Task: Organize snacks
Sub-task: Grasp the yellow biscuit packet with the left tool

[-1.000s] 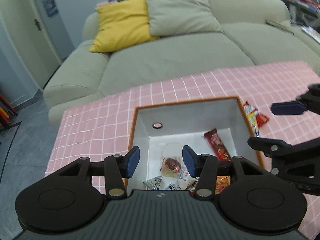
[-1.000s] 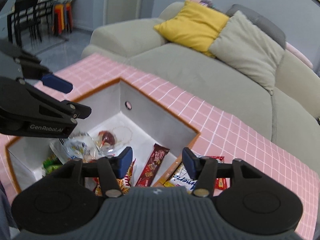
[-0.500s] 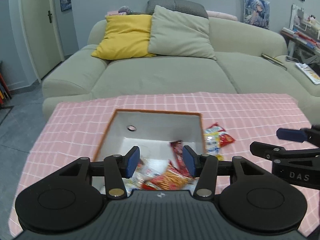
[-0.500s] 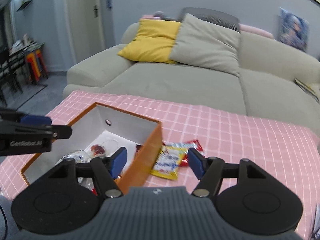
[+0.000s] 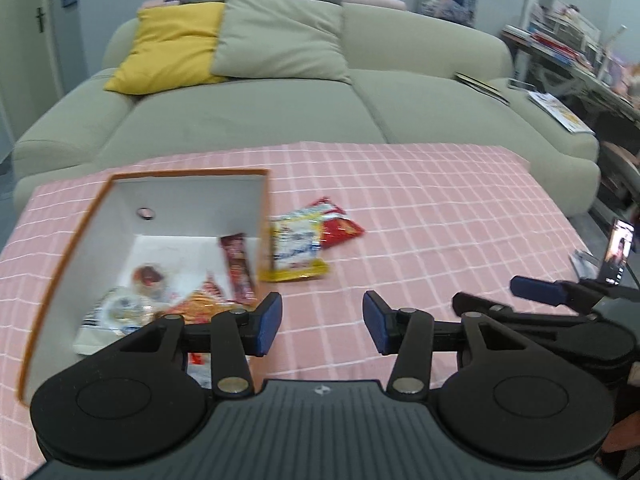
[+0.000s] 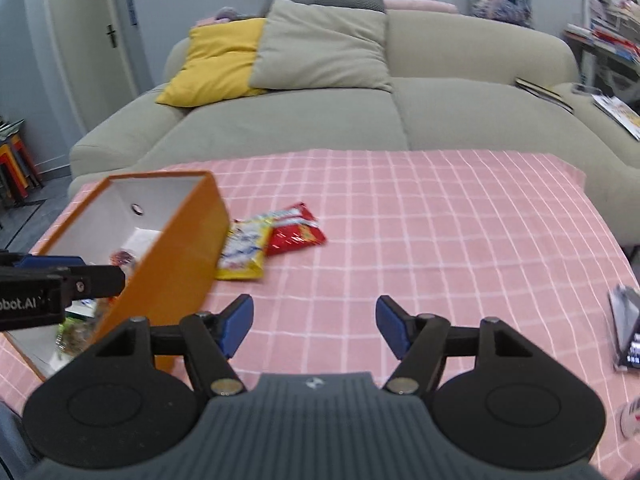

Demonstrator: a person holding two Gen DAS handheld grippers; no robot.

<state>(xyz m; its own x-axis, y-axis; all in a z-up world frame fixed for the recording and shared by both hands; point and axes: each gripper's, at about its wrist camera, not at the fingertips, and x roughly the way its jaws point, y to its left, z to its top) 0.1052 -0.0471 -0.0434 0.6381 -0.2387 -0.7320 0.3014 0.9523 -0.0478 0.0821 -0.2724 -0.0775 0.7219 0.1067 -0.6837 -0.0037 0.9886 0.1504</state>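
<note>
Sofa [image 5: 280,120] fills the far side, 12 o'clock, yellow cushion [image 5: 168,52] and grey cushion [image 5: 276,36] on it. Table [image 6: 440,220] in pink checked cloth takes the near half of both views. Orange box [image 6: 176,264], white inside, sits on the table at 9–10 o'clock in the right wrist view; it holds several wrapped snacks, incl. a red-brown bar [image 5: 239,270] against the right inner wall; the rest is blurred. Just outside the box's right wall: yellow snack packet [image 5: 294,250] touching the wall, red snack packet [image 5: 338,224] partly under it on its far-right side. Both lie flat on the cloth at about 11 o'clock from the right gripper. Phone [image 6: 628,330] propped at the table's right edge, 3 o'clock.

Left gripper [image 5: 322,322]: jaws apart, nothing between the pads, over bare cloth just right of the box's near corner; jaws have just been closing slightly. Right gripper [image 6: 314,330]: jaws wide apart after just opening, holding nothing, above bare cloth, well short of the two packets.
</note>
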